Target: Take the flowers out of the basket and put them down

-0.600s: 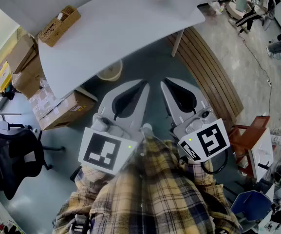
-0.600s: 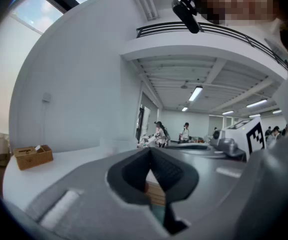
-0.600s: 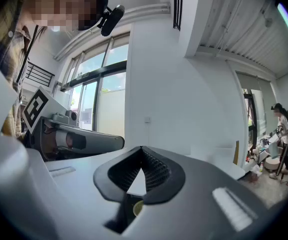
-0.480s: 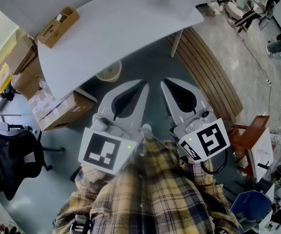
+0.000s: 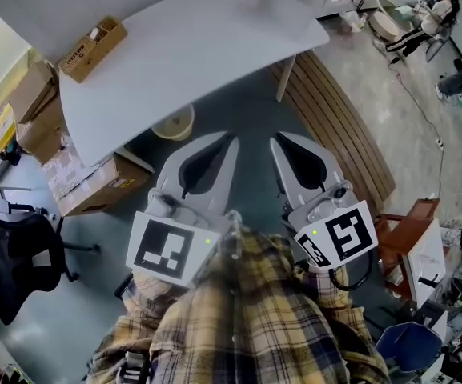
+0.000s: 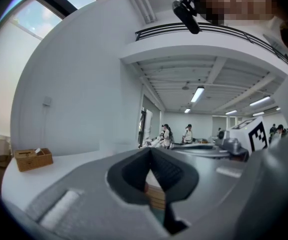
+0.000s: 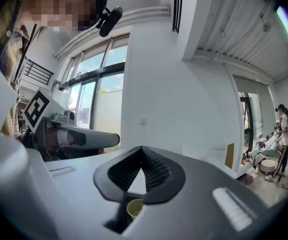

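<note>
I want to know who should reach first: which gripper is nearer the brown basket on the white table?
Left. In the head view the left gripper is below and to the right of the basket; the right gripper lies even farther right, beyond the left one.

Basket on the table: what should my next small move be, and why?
Probably carry the left gripper forward toward the basket and open it. Both it and the right gripper are shut and empty, over the floor short of the table, while the basket sits at its left end.
</note>
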Available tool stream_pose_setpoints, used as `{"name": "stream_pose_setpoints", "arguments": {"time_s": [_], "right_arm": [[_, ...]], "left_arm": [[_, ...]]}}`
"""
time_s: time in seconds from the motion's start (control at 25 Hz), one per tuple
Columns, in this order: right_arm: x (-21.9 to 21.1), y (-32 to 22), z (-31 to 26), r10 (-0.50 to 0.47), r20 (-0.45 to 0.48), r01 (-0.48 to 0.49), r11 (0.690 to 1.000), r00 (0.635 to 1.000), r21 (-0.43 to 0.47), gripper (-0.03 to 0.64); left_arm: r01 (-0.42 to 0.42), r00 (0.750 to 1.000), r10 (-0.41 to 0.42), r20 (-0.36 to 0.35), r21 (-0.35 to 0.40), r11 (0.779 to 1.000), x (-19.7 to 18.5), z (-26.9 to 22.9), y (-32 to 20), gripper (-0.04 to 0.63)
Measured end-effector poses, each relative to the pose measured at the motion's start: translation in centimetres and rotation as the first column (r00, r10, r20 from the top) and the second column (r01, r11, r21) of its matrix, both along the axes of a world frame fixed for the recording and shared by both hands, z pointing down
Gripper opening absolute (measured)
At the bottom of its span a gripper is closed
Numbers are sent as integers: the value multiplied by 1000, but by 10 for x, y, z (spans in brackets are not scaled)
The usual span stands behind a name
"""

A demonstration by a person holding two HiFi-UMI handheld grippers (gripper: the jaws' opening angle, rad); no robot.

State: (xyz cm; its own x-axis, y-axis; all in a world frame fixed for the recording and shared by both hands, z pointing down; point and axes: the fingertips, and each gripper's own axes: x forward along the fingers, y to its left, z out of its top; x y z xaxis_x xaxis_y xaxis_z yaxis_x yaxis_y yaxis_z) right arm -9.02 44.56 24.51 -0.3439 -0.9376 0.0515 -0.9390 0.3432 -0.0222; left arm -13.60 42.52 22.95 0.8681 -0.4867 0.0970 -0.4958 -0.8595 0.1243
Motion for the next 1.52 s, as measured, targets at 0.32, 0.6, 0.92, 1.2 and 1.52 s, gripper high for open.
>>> {"name": "stream_pose_setpoints", "arguments": {"time_s": [0.32, 0.6, 0.92, 1.2, 1.52], "right_arm": [[38, -7, 6, -7, 6, 7, 1000, 1000, -12, 5], [55, -61, 13, -22, 6, 22, 1000, 1000, -15, 4], [82, -163, 6, 5, -18, -5, 1000, 1000, -7, 3], [99, -260, 3, 21, -14, -21, 1000, 1000, -11, 3], [98, -339, 7, 21, -22, -22, 999, 1000, -33, 5]], "left_arm": [[43, 999, -43, 26, 23, 999, 22, 4, -17, 0], [56, 998, -57, 28, 29, 998, 39, 8, -71, 0], [29, 999, -30, 22, 27, 999, 66, 4, -177, 0], [7, 1000, -7, -1, 26, 1000, 85, -1, -267, 0], [-26, 1000, 26, 5, -14, 1000, 94, 7, -335, 0]]}}
